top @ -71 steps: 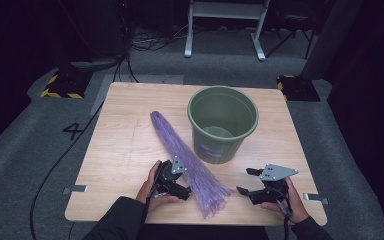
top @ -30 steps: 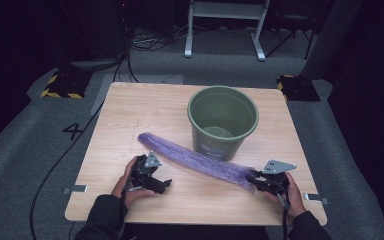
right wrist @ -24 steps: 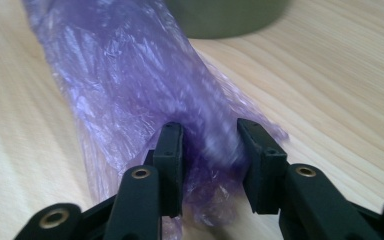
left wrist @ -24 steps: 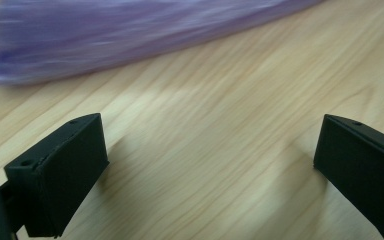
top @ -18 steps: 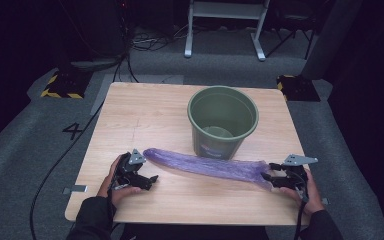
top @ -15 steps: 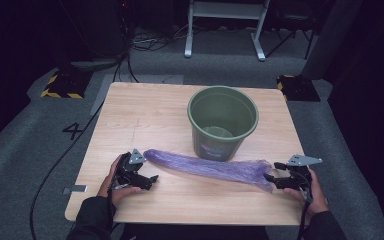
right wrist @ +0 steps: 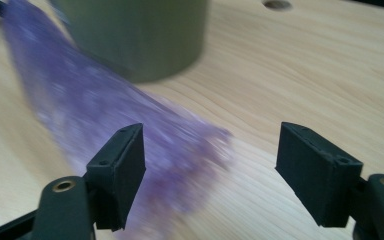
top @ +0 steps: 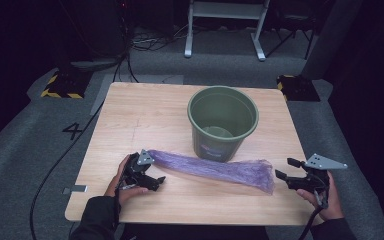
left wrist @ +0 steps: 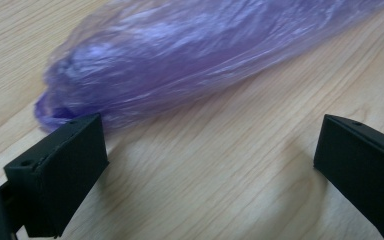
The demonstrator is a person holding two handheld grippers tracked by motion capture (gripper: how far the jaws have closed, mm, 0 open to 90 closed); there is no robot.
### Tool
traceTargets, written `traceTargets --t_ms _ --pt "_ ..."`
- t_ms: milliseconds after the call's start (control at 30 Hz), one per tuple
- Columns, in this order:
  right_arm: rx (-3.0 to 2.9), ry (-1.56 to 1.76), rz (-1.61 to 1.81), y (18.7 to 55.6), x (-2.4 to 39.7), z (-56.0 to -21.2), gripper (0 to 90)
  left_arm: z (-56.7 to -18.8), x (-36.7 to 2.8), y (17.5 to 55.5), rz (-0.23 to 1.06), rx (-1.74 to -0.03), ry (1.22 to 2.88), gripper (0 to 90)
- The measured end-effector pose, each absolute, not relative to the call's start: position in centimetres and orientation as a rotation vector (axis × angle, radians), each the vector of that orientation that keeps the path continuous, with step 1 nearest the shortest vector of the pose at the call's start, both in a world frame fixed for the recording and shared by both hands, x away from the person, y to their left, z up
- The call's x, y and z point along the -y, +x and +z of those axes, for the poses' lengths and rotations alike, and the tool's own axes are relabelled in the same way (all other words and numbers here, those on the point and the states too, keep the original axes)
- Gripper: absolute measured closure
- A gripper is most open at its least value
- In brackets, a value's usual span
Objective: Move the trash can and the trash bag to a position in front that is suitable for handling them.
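Note:
A long purple plastic bag [top: 215,169] lies flat across the front of the wooden table [top: 145,115], just in front of a green bucket [top: 223,120]. My left gripper [top: 155,182] rests on the table beside the bag's bunched left end [left wrist: 145,70]; it is open [left wrist: 205,165] and nothing is between its pads. My right gripper [top: 284,168] hovers to the right of the bag's flared end [top: 265,177] and is open [right wrist: 210,165]. Its jaws have just been opening and then easing in slightly, with only bare wood between them. The bag [right wrist: 130,125] and the bucket [right wrist: 135,35] lie ahead of it.
The bucket stands upright at the table's centre right, with a label on its side and something pale at its bottom. Bare wood lies left of and behind the bag. The right hand is close to the table's front right corner [top: 305,220].
The bag swung from pointing away to lying across the table's front. The right gripper has let go of its end and drawn off to the right and upward. The left hand has hardly moved.

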State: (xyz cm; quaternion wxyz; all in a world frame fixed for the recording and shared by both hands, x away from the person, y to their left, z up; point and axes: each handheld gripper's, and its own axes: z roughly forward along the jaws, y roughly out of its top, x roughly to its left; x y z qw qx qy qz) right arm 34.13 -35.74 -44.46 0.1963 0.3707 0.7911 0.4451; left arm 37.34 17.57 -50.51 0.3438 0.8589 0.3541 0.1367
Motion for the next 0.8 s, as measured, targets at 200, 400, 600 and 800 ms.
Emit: traceTargets --t_ms 200,400,600,800 --pt "-2.267 0.918 1.254 32.5 31.8 -43.7 26.6 -50.5 -16.9 37.2 0.351 -0.905 2.238 0.2" --pt "-2.366 0.831 1.178 32.1 28.2 -45.2 43.5 -50.5 -17.0 37.2 0.346 -0.893 2.245 0.3" --pt "-2.423 0.85 1.071 33.5 27.8 -47.7 52.4 -50.5 -17.5 37.3 0.343 -0.884 2.246 0.2" --pt "-2.366 1.035 1.107 35.8 30.0 -49.3 63.3 -50.5 -19.1 37.4 0.353 -0.916 2.235 0.2"
